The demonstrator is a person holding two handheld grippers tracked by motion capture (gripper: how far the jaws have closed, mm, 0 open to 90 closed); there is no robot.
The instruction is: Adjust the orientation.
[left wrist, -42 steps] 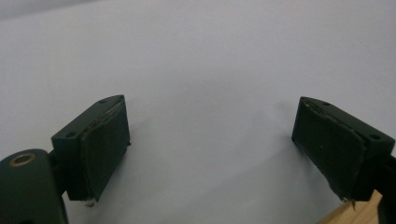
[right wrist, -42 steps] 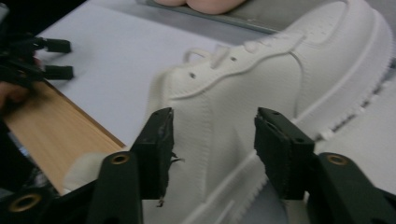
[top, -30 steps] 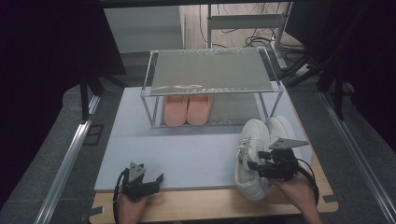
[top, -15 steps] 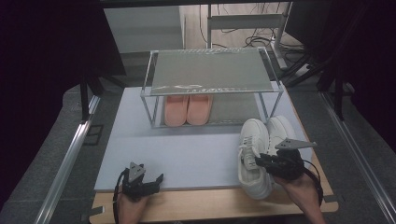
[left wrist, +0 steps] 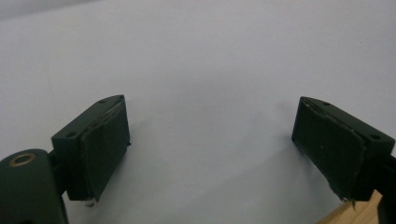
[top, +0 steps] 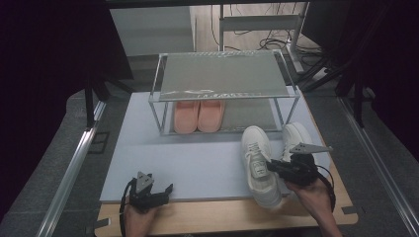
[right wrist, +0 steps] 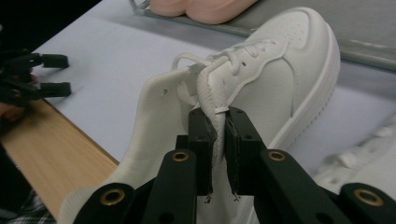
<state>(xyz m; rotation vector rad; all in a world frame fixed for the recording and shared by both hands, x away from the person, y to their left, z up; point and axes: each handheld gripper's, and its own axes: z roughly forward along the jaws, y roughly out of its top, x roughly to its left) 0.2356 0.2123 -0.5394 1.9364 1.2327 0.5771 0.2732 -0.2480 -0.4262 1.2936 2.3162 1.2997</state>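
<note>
The right hand-held gripper [right wrist: 217,154] has just been closing its jaws, and they are now pinching the side wall of the white sneaker [top: 260,165] at its collar, just beside the laces, with the fabric edge squeezed between the pads. To do this step well, the person is probably needing to keep that pinch deep on the collar rather than out at its edge, since the thin wall could slip out once the sneaker's weight is hanging from it, and to lift slowly so the toe is swinging as little as possible. The sneaker is lying on the pale mat of the surface [top: 188,168], toe pointing towards the shoe rack [top: 222,74], heel towards the person, with the second sneaker [top: 296,136] just beside it. The left hand-held gripper [top: 165,193] is resting at the mat's near edge, well apart, jaws standing wide and holding nothing
</note>
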